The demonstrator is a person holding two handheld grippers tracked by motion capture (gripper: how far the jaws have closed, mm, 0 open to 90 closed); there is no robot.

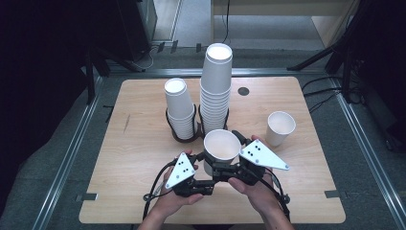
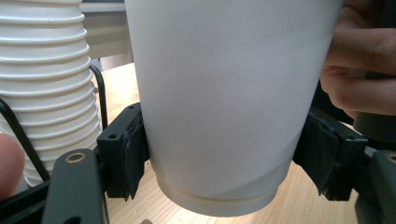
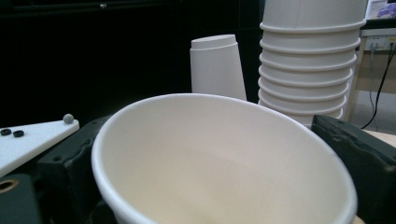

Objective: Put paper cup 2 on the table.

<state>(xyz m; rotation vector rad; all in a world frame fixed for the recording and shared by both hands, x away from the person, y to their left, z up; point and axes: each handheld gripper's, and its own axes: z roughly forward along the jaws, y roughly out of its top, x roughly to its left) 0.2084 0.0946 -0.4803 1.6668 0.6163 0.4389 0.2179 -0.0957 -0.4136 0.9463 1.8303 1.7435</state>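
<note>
Both forearms came in from the bottom edge of the high view, each hand wrapped around a gripper, and the two met at a single white paper cup (image 1: 221,145) near the front middle of the wooden tabletop (image 1: 143,158). That cup stood upright with its mouth open to the camera.

Seen from the left gripper view, the left gripper (image 1: 203,165) had its two black padded jaws pressed against opposite sides of the cup's lower wall, just above the base ring, so it was closed on the cup (image 2: 224,102). The cup's base looked to hang slightly above the wood, though I could not tell for sure.

From the right gripper view, the cup's wide rim (image 3: 224,158) sat between the right gripper's (image 1: 234,143) jaws, one at each side of the rim; whether they actually pinched the cup or only flanked it could not be told.

Behind the held cup stood two stacks of inverted paper cups in black wire holders: a shorter stack (image 1: 179,110) to the left and a taller stack (image 1: 215,86) beside it. A lone upright cup (image 1: 280,128) stood well apart to the right. A small dark round hole (image 1: 243,91) marked the far part of the tabletop.
</note>
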